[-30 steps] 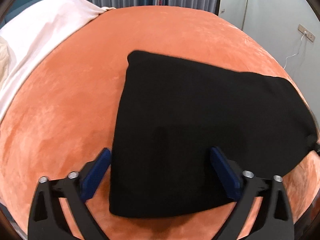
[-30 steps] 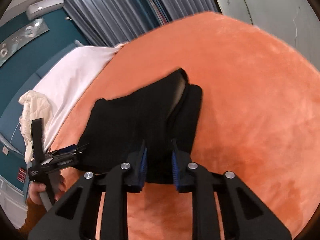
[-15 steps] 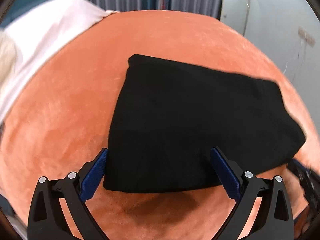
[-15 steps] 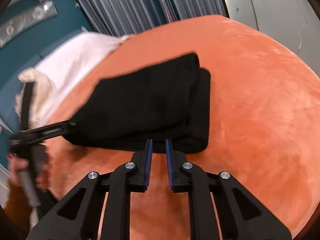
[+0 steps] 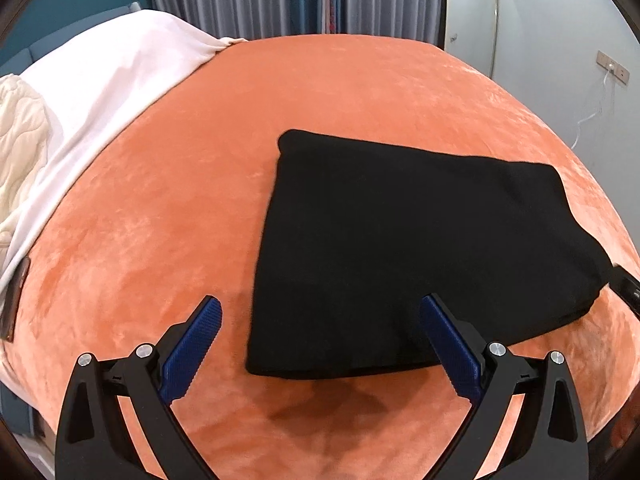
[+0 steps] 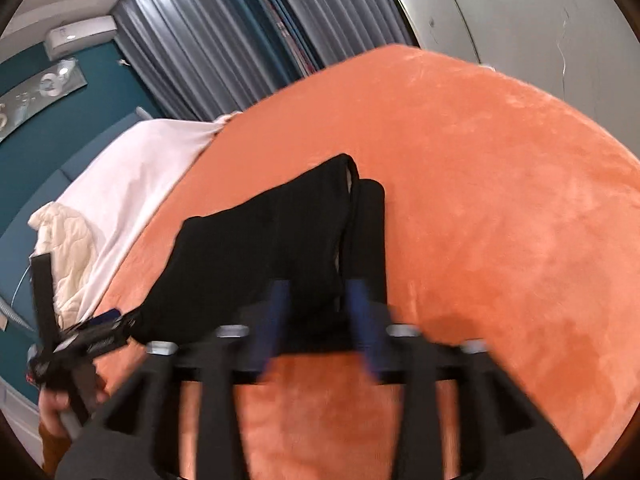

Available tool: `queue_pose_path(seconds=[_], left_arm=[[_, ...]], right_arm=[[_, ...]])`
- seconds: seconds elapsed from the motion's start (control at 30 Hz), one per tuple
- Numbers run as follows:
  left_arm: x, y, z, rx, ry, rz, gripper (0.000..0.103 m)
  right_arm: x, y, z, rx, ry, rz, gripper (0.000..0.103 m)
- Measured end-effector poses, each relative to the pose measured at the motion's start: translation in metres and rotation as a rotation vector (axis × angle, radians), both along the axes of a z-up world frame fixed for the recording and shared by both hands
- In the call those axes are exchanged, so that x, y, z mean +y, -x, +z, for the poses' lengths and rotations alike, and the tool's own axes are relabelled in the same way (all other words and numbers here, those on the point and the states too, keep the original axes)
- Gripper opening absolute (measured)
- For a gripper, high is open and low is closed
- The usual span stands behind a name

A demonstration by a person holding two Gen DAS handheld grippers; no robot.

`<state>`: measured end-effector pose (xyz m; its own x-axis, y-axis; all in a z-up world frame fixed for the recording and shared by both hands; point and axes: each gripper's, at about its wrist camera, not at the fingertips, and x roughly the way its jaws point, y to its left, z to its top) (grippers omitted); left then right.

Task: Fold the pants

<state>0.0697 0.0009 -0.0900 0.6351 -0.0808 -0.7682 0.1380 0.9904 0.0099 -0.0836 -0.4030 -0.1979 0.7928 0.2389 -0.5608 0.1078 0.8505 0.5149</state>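
While folded pants (image 5: 420, 248) lie mid-bed, orange blanket (image 5: 168, 208) surrounds every edge.

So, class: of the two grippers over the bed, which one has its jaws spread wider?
The left gripper: its blue pads stand far apart, framing the near edge of the folded black pants. The right gripper has just been opening, but its gap stays narrower.

No text, brand, number or sign can be read in either view. In the right wrist view, a long grey metallic wall panel (image 6: 38, 94) on the teal wall at far left carries raised shapes, but they are too blurred and cut off to make out as letters. A small red patch on the black handheld left gripper (image 6: 86, 342) at near left may be a label; it is too smeared to read.
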Motion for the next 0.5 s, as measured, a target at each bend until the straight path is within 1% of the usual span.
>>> queue_pose_path(seconds=[0.07, 0.1, 0.2, 0.27, 0.3, 0.33, 0.37, 0.4, 0.43, 0.47, 0.5], left_arm=[[-0.002, 0.000, -0.001, 0.006, -0.001, -0.005, 0.098], [-0.003, -0.001, -0.001, 0.007, -0.002, -0.008, 0.098], [-0.006, -0.001, -0.004, 0.016, -0.011, -0.019, 0.098], [-0.009, -0.005, -0.008, 0.026, -0.017, -0.025, 0.098], [-0.010, -0.005, -0.009, 0.029, -0.018, -0.026, 0.098], [-0.011, -0.006, -0.010, 0.031, -0.017, -0.027, 0.098], [-0.011, -0.006, -0.010, 0.033, -0.016, -0.029, 0.098], [-0.011, -0.005, -0.011, 0.033, -0.015, -0.030, 0.098], [-0.011, -0.005, -0.011, 0.034, -0.017, -0.032, 0.098], [-0.010, -0.005, -0.012, 0.033, -0.020, -0.033, 0.098], [-0.010, -0.005, -0.013, 0.029, -0.020, -0.035, 0.098]], right_arm=[[0.006, -0.014, -0.008, 0.032, -0.051, 0.038, 0.052], [0.026, -0.025, -0.004, 0.049, -0.069, 0.036, 0.055], [0.034, -0.029, -0.011, 0.057, -0.039, 0.007, 0.054], [0.037, -0.032, -0.011, 0.074, -0.022, 0.000, 0.036], [0.034, -0.031, -0.012, 0.076, -0.057, 0.005, 0.035], [0.034, -0.032, -0.011, 0.074, -0.072, 0.004, 0.033], [0.032, -0.030, -0.007, 0.060, -0.078, -0.001, 0.028], [0.028, -0.026, 0.001, 0.036, -0.080, -0.013, 0.016], [0.024, -0.025, 0.007, 0.014, -0.097, -0.019, 0.011], [0.017, -0.021, 0.014, -0.015, -0.122, -0.023, 0.009], [0.012, -0.018, 0.019, -0.024, -0.122, -0.023, 0.009]])
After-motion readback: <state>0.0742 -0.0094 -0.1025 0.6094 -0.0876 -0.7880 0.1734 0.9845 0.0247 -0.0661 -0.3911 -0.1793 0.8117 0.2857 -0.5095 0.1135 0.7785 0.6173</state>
